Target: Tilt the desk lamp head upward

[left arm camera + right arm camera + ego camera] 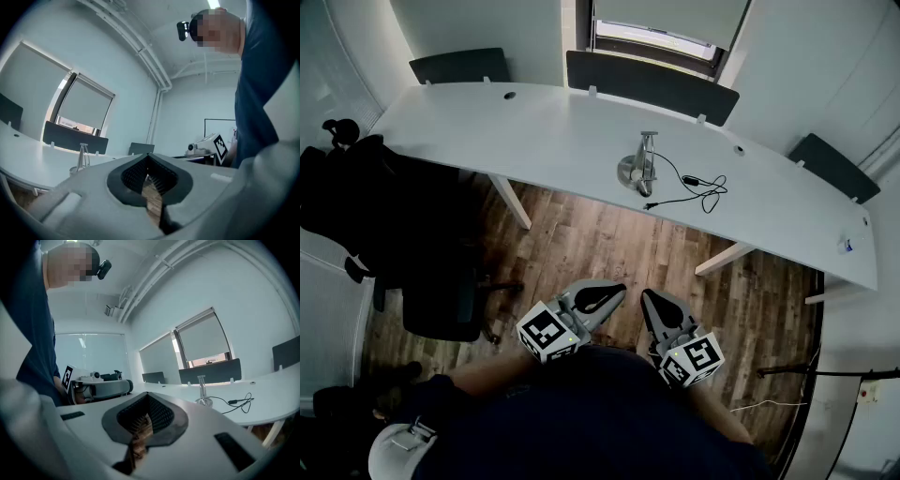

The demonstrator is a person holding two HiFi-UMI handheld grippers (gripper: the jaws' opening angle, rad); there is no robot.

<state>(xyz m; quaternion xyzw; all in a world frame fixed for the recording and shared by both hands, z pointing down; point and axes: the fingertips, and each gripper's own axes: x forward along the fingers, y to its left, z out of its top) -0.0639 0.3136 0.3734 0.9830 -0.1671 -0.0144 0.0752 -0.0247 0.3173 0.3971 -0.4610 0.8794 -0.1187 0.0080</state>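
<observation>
Desk lamp [639, 165] stands near the middle of the white bench [516, 127], closer to its near edge than its far one. Its black cable [701, 187] lies looped just beside it, toward the bench's right end. Left tool [617, 289] and right tool [651, 298] are held level, side by side over the wooden floor [609, 239], close to the person's body and well apart from the bench. Both tools are closed, jaws together, with nothing between them.
</observation>
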